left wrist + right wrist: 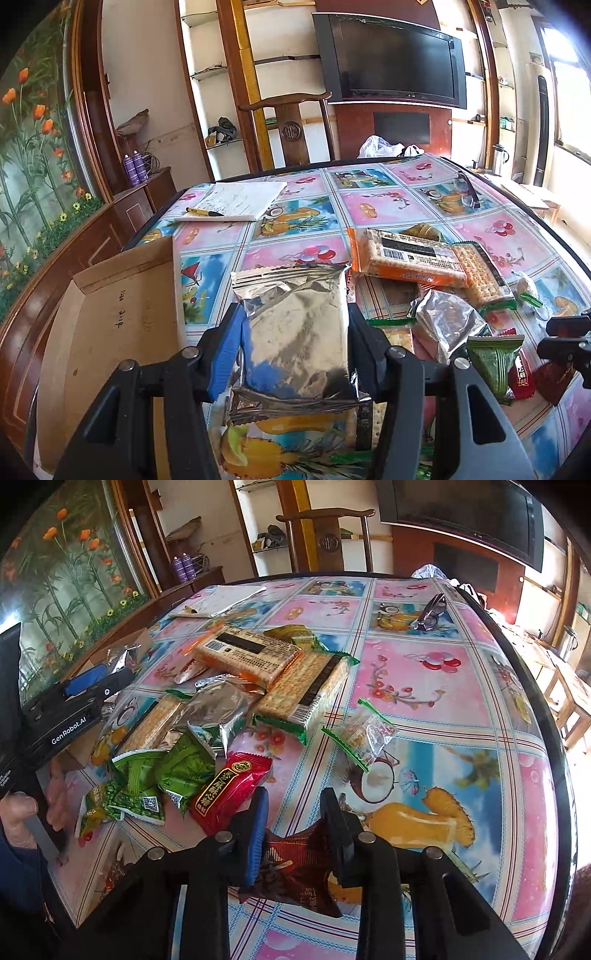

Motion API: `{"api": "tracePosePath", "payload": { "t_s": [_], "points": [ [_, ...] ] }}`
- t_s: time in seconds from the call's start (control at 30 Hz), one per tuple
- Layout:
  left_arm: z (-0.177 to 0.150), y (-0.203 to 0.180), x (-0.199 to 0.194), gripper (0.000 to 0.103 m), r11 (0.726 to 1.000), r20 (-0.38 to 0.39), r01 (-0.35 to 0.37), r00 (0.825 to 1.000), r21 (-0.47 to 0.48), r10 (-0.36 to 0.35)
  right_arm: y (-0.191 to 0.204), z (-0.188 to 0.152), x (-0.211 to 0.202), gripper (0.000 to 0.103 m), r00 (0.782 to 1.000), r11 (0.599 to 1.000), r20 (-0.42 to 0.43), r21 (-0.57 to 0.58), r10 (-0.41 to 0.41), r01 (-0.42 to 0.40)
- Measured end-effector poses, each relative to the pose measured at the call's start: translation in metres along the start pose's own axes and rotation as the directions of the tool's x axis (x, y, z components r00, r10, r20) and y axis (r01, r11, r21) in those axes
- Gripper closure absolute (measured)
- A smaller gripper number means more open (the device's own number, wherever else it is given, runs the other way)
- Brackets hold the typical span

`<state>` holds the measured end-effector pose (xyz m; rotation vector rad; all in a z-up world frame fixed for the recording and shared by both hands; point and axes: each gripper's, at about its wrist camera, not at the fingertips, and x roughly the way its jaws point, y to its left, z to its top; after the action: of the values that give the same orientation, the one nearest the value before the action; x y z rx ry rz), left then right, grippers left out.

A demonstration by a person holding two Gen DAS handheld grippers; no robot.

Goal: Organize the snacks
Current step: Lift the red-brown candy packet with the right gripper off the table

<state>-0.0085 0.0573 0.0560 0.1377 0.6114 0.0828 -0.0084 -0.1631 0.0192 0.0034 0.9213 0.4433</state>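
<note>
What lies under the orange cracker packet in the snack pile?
The orange cracker packet rests on a green-trimmed cracker packet and a silver foil pouch. A yellow-green wrapper peeks out behind it. Whatever lies directly beneath is covered.

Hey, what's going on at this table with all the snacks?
A person is sorting snack packets with handheld tongs in each hand. The left tongs are clamped on a silver foil packet, held above the table beside an open cardboard box. The right tongs have a dark red wrapper between their fingers, down at the flowery tablecloth. A loose pile of cracker packs and green packets lies unsorted in the middle.
</note>
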Motion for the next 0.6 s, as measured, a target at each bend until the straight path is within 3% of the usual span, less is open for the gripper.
{"api": "tracePosePath", "payload": {
  "t_s": [0.1, 0.17, 0.2, 0.53, 0.6],
  "points": [
    [0.0, 0.001, 0.0, 0.049, 1.0, 0.002, 0.004, 1.0, -0.003, -0.004, -0.001, 0.0, 0.0, 0.054, 1.0, 1.0, -0.006, 0.001, -0.012, 0.012],
    [0.001, 0.002, -0.001, 0.049, 1.0, 0.006, 0.006, 1.0, -0.006, -0.006, 0.0, -0.003, -0.001, 0.034, 1.0, 1.0, -0.014, -0.015, 0.002, -0.002],
    [0.001, 0.002, -0.001, 0.049, 1.0, 0.007, 0.005, 1.0, -0.007, -0.005, 0.001, -0.005, -0.001, 0.032, 1.0, 1.0, -0.02, -0.027, 0.014, -0.015],
    [0.002, 0.001, -0.002, 0.049, 1.0, 0.011, 0.005, 1.0, -0.007, -0.005, 0.014, -0.019, 0.003, 0.029, 0.997, 0.991, -0.056, -0.132, -0.045, 0.037],
    [0.002, 0.002, -0.002, 0.049, 1.0, 0.011, 0.004, 1.0, -0.009, -0.004, 0.016, -0.02, 0.002, 0.042, 0.998, 0.989, -0.043, -0.144, -0.037, 0.031]
  ]
}}
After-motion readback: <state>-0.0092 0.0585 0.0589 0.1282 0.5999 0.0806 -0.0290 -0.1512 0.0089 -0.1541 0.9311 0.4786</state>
